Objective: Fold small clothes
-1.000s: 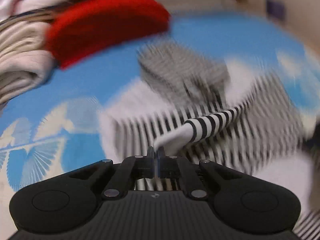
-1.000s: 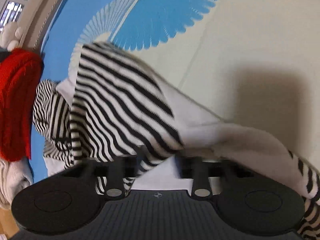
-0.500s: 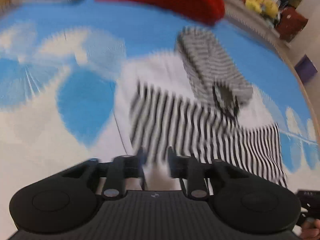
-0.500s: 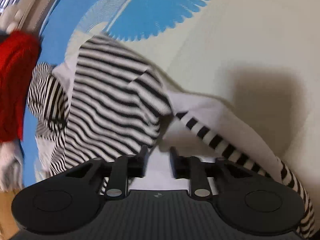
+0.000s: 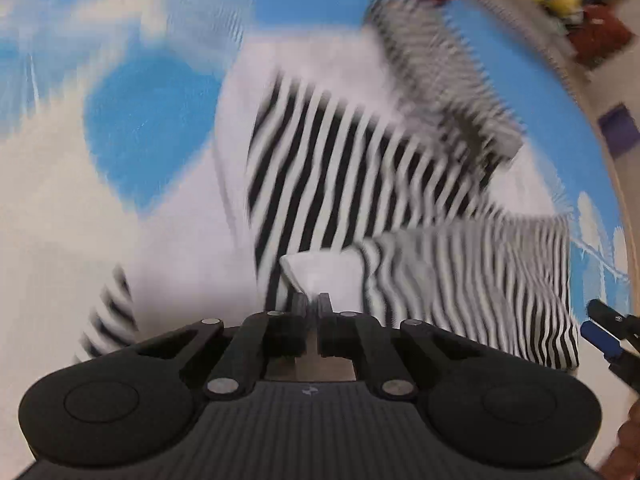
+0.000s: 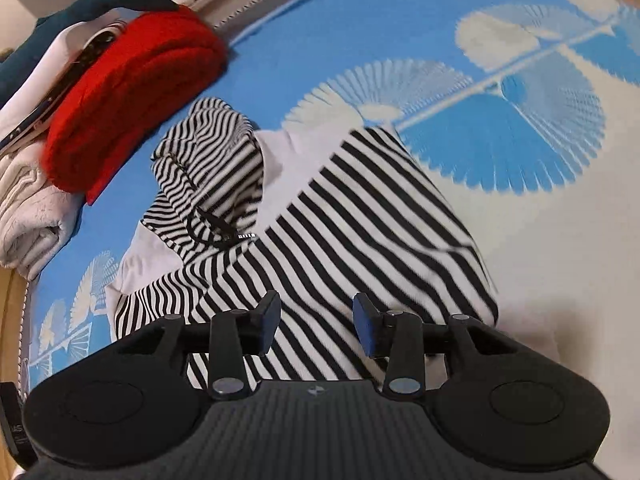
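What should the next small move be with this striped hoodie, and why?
Probably carry the white fabric edge pinched by the left hand-held gripper across the striped hoodie and lay it flat. The left is shut on that fold, lifted off the blue patterned mat, while the right hand-held gripper hovers open over the hoodie's body, holding nothing.

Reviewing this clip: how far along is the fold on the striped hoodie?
Partway. Done: the striped hoodie lies spread on the blue patterned mat, one side apparently folded over; a red knit sits folded on a pile nearby. In hand: the left tool is pinched shut on a white edge of the hoodie. The right tool is open above the body. Left: the hood remains out and the garment is not compact.
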Demonstrator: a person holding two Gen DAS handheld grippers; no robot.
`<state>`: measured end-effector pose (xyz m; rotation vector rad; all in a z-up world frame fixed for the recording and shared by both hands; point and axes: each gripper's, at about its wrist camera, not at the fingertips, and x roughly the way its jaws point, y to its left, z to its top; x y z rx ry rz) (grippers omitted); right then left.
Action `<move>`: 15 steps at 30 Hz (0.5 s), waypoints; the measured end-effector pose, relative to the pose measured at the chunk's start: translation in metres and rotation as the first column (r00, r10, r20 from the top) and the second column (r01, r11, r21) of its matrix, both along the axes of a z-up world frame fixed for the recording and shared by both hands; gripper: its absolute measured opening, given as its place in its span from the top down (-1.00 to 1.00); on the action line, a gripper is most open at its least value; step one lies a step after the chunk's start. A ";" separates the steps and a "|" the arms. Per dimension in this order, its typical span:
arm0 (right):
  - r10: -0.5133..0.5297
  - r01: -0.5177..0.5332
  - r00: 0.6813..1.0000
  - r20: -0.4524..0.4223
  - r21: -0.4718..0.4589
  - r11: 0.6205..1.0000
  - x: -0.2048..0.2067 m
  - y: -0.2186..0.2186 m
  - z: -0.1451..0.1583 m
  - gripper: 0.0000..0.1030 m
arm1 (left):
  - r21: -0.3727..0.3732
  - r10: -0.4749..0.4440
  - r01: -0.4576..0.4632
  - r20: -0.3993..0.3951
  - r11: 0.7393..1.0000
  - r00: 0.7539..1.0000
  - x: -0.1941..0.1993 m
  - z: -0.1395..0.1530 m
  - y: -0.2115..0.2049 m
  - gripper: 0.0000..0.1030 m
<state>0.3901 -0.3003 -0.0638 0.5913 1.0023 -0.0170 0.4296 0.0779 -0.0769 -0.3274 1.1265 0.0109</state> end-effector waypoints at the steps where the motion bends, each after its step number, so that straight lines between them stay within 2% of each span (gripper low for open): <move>1: 0.003 -0.003 1.000 0.005 -0.005 1.000 0.002 -0.001 0.000 0.19 | 0.053 -0.025 0.021 0.089 0.998 0.996 -0.001 0.019 -0.003 0.94; 2: 0.000 0.000 1.000 0.004 -0.007 1.000 0.003 -0.003 -0.001 0.19 | 0.092 -0.040 0.025 0.160 0.995 0.986 -0.003 0.034 -0.003 0.94; 4: -0.020 0.020 1.000 -0.014 0.000 1.000 0.005 -0.007 -0.005 0.19 | 0.144 -0.033 0.000 0.230 0.990 0.973 -0.004 0.049 0.000 0.94; 6: -0.043 0.044 0.998 -0.056 0.027 0.999 0.006 -0.012 -0.015 0.19 | 0.180 0.002 -0.037 0.188 0.983 0.982 0.001 0.042 0.005 0.93; 8: -0.069 0.074 0.990 -0.126 0.041 0.996 0.008 -0.017 -0.030 0.19 | 0.213 0.006 -0.032 0.123 0.976 0.992 0.005 0.029 0.006 0.90; 10: -0.103 0.111 0.975 -0.196 0.028 0.993 0.008 -0.022 -0.046 0.19 | 0.209 -0.001 -0.029 0.141 0.977 0.990 0.002 0.030 0.003 0.90; 12: -0.150 0.162 0.957 -0.247 0.026 0.986 0.006 -0.029 -0.058 0.19 | 0.149 -0.053 0.026 0.180 0.989 0.982 -0.001 0.030 -0.006 0.87; 13: -0.163 0.179 0.953 -0.255 0.039 0.983 0.004 -0.030 -0.061 0.19 | 0.133 -0.077 0.053 0.184 0.990 0.980 0.000 0.024 -0.010 0.78; 14: -0.169 0.187 0.952 -0.254 0.047 0.981 0.004 -0.031 -0.059 0.19 | 0.127 -0.100 0.082 0.136 0.988 0.986 0.003 0.009 -0.013 0.72; 15: -0.165 0.181 0.955 -0.245 0.043 0.983 0.004 -0.030 -0.057 0.18 | 0.126 -0.106 0.099 0.051 0.987 0.993 0.005 -0.009 -0.015 0.69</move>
